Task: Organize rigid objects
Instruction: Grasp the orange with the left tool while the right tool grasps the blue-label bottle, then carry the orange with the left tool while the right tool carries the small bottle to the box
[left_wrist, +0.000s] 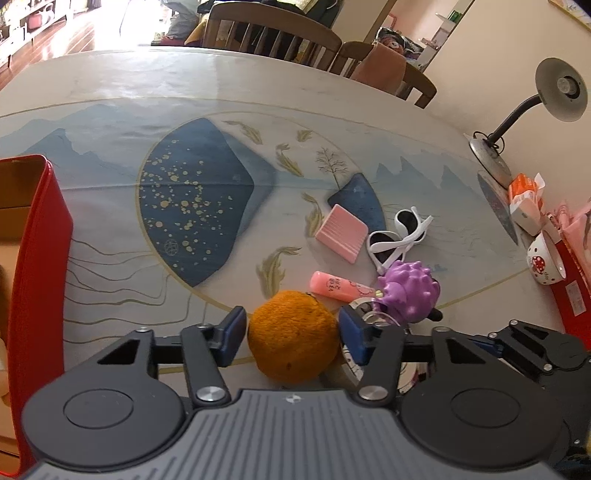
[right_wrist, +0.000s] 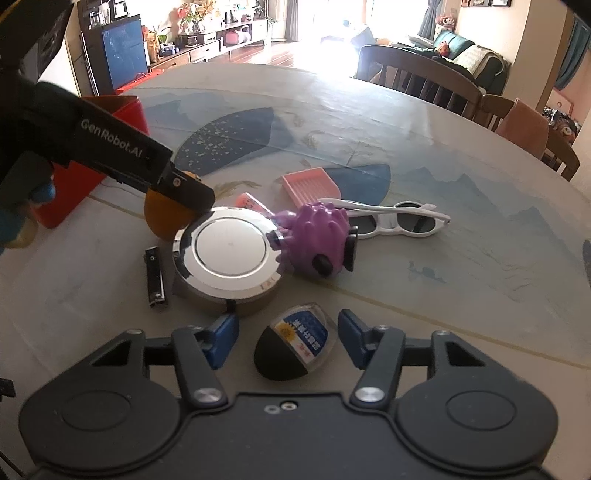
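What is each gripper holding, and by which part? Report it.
Left gripper: pads on either side of the orange ball; grip cannot be told. Right gripper: holds nothing; the egg-shaped case lies between its open jaws.

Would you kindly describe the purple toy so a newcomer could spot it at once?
Start at the round silver tin mid-table. The purple toy leans against its far right edge, before the white sunglasses. It alone is purple and covered in knobbly bumps.

Round table under a printed blue-and-cream cloth, bearing a red box, pink comb, white sunglasses, pink tube, purple spiky toy, round tin, battery, desk lamp.
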